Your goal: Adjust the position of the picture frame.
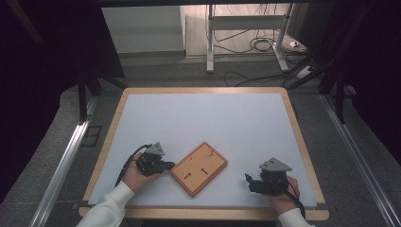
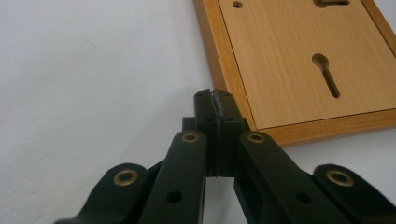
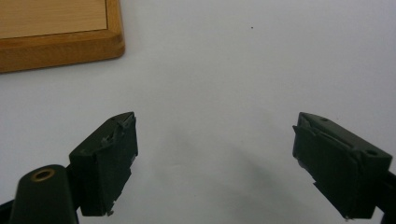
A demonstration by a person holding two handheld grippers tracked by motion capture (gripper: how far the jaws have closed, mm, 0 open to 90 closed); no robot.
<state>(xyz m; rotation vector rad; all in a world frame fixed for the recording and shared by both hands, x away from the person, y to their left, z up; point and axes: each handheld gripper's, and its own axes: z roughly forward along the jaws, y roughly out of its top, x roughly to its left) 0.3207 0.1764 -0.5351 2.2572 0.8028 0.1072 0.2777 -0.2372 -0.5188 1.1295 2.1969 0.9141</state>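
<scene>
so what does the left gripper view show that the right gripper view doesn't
Left gripper view: the left tool with jaws shut, its tip next to the wooden board's edge; whether it touches is unclear. The board's inset panel has a keyhole slot and a small round hole.

Right gripper view: the right tool with jaws wide open, nothing between them, and one rounded corner of the board.

Both: the wooden board and the white table surface.

The board [image 1: 199, 169] lies on the table [image 1: 213, 118] between left tongs [image 1: 168, 166] and right tongs [image 1: 249, 182], perhaps touching the left.
</scene>
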